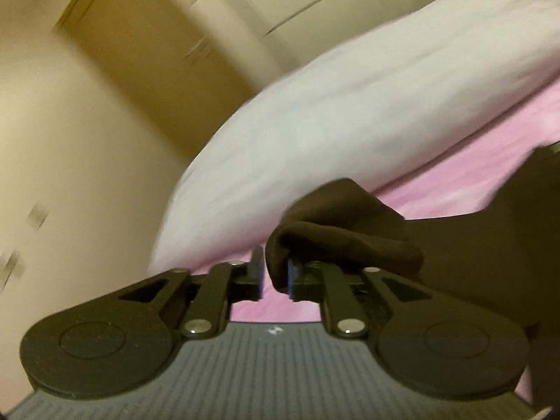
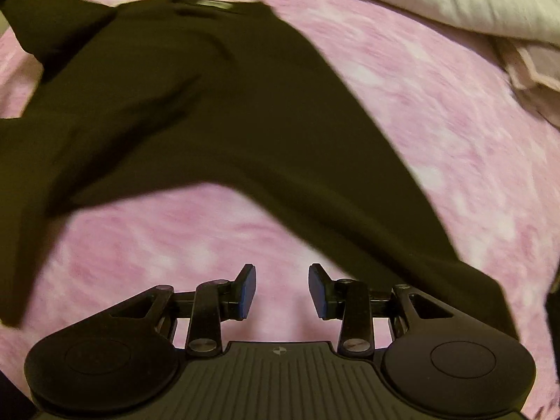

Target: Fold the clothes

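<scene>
Dark shirt (image 2: 217, 105) half-lifted off the pink bed (image 2: 437, 140)
Left gripper (image 1: 276, 276) jaws pinch its bunched edge — right gripper (image 2: 281, 290) jaws apart, empty.

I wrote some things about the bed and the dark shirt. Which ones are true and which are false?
1. The left gripper pinches the dark shirt. True.
2. The right gripper is shut on the shirt. False: its fingers stand apart, holding nothing.
3. The bedsheet is blue. False: it is pink.
4. A white pillow lies on the bed. True.
</scene>
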Demonstrator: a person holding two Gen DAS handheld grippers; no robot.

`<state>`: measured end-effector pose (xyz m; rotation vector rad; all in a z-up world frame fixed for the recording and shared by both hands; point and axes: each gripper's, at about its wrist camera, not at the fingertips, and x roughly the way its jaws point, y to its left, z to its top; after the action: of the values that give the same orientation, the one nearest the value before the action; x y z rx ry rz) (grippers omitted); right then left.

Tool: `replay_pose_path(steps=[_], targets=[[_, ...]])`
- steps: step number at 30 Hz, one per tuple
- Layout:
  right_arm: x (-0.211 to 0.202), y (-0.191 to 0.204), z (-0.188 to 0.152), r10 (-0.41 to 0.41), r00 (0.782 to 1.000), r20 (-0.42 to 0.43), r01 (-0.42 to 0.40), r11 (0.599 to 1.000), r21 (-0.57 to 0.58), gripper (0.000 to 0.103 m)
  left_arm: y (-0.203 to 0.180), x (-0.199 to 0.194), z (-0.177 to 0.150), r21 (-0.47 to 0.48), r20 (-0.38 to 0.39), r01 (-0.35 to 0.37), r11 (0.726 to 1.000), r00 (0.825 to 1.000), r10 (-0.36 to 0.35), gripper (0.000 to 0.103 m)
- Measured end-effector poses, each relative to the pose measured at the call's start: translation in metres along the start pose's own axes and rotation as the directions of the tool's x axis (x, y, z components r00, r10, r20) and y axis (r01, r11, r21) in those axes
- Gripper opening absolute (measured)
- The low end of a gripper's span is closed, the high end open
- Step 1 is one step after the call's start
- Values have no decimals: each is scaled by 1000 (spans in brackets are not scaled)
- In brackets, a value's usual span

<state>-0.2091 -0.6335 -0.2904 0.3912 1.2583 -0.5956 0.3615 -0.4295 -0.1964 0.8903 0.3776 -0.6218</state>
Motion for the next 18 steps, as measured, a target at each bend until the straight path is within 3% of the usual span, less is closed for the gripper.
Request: replay_pose_path(steps=[2,5,7,8,9,11,12,14,15,16,18], targets=[[3,32,2,48,999,-7,-48,998,43,38,28,17,-30,-76,-78,8,997,997,-14,27],[9,80,-2,139,990,-15,-136,983,125,39,35,13,-79,-112,-130,127,986,981,-142,36],[15,109,-9,204,979,-15,-198,964,179,39,26,0,-117,-129,-168,274,953,941,-293,39],[18,123,-13,237,971,-13,-230,951,206,39,17,-9,-135,-149,-190,357,922,905,-381,40],[21,136,-18,268,963,-13,-258,938,232,39,3,-21,-151,-158,-210,447,880,856,-472,41],[28,154,-29,310,950,-20,-293,915,279,39,-31,-43,-177,-162,-239,605,780,743,-626,44],[30,157,-35,323,946,-24,-302,908,292,39,-49,-55,-187,-161,-248,666,728,687,-683,46],[32,164,-46,347,937,-33,-319,893,319,39,-79,-69,-205,-176,-282,739,650,594,-753,56],[34,168,-51,359,933,-36,-327,885,332,39,-92,-73,-212,-181,-305,758,627,562,-768,58],[35,171,-56,371,928,-40,-335,877,345,39,-102,-76,-220,-176,-328,762,623,552,-767,58],[37,178,-67,393,919,-46,-351,863,365,39,-113,-78,-234,-165,-379,748,643,554,-741,56]])
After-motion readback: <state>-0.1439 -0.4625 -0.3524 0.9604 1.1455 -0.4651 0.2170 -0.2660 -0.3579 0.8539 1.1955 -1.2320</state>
